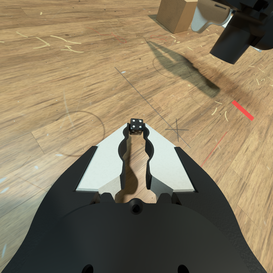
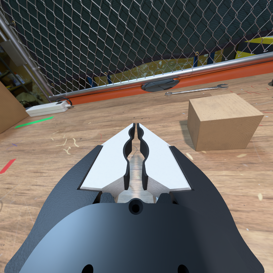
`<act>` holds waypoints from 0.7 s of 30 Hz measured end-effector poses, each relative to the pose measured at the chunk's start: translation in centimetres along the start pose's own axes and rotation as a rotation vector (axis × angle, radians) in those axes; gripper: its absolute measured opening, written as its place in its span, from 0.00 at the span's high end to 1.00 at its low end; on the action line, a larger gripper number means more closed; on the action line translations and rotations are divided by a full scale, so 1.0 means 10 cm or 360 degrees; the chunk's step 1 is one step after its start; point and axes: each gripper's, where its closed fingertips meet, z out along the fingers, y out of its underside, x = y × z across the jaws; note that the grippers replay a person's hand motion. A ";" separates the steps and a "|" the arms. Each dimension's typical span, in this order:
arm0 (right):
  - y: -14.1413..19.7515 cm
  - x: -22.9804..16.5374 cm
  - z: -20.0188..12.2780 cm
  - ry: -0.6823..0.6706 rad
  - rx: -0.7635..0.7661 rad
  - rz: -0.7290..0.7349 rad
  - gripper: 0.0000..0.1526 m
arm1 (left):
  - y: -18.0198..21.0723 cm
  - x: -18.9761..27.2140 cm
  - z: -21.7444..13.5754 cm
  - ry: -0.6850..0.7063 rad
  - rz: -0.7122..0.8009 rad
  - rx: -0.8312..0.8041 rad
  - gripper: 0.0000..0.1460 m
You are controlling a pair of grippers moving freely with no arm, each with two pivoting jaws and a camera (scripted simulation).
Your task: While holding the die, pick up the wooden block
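The left gripper (image 1: 136,126) pinches the black die (image 1: 136,127) between its jaws above the desk (image 1: 73,81); a wooden block (image 1: 175,16) stands farther off.

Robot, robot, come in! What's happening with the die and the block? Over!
Left gripper shut on die, lifted. Right gripper shut, empty, left of wooden block. Block untouched on the workbench. Path clear.

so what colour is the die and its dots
Black with white dots; the die, pinched at the left gripper fingertips, shows best in the left wrist view.
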 end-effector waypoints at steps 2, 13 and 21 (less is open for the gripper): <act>-0.03 0.01 0.03 -0.0007 0.0014 0.0017 0.99 | 0.00 0.00 0.00 -0.0004 0.0003 -0.0001 0.88; 0.22 0.15 0.17 0.0000 0.0011 0.0008 0.99 | -0.01 -0.02 -0.05 -0.0016 -0.0009 0.0029 0.88; 0.42 0.21 0.21 0.0087 -0.0115 0.0001 0.98 | -0.01 -0.03 -0.06 -0.0034 -0.0001 0.0032 0.88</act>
